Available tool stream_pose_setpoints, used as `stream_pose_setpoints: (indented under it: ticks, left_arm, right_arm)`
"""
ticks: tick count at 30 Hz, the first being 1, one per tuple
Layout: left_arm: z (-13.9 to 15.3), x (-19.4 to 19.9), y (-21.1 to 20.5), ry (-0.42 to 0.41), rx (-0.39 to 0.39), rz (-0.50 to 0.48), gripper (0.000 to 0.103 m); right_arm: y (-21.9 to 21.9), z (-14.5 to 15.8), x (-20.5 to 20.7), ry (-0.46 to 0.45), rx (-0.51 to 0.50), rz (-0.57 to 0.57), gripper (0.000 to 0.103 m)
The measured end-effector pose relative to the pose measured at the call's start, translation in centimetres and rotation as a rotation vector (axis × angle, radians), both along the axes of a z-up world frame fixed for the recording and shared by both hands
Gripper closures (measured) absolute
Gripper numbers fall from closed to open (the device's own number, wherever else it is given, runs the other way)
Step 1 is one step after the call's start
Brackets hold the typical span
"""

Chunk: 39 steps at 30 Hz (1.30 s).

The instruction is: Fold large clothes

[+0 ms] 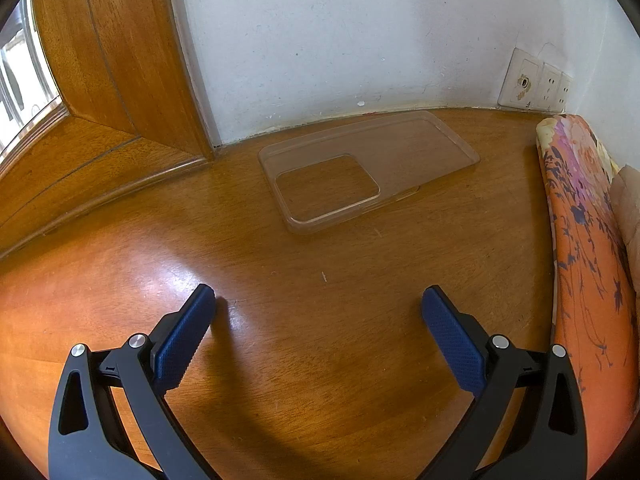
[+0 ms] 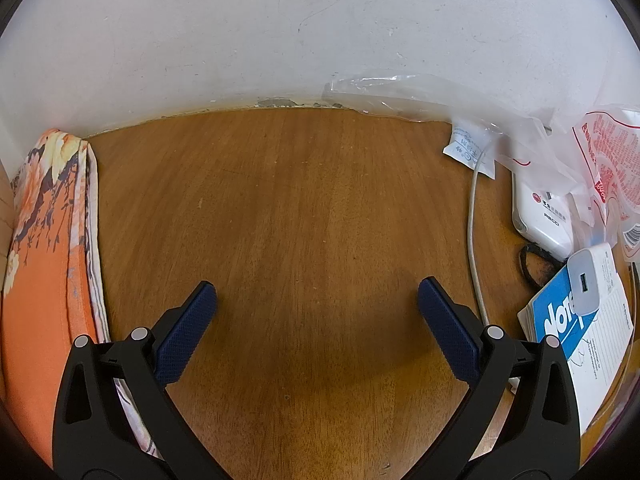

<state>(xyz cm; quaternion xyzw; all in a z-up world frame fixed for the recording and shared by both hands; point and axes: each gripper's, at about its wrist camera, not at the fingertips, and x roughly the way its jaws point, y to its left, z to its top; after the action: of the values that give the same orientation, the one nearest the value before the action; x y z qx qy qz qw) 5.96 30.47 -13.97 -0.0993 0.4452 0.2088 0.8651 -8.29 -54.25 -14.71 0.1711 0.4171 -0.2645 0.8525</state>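
Note:
An orange floral garment (image 1: 588,240) lies folded in a flat stack on the wooden table, at the right edge of the left wrist view. The same garment (image 2: 44,264) fills the left edge of the right wrist view, its layered white hem facing the table's middle. My left gripper (image 1: 319,296) hovers open over bare wood, left of the garment and holding nothing. My right gripper (image 2: 318,292) is open too, over bare wood just right of the garment, with its left arm overlapping the cloth's near corner.
A clear phone case (image 1: 360,168) lies near the wall ahead of the left gripper. A wooden window frame (image 1: 112,64) and wall sockets (image 1: 536,84) flank it. Right of the right gripper lie a white cable (image 2: 474,232), plastic bags (image 2: 480,120), a white device (image 2: 544,216), a charger (image 2: 584,284) and a blue booklet (image 2: 560,320).

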Motion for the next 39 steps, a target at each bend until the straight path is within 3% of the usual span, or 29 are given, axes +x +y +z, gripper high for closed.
stream_pose_setpoints:
  ticks: [39]
  left_arm:
    - [-0.02,0.58,0.35,0.002,0.001,0.014,0.005]
  right_arm:
    - [0.06,-0.01,-0.01,0.000,0.000,-0.001,0.003]
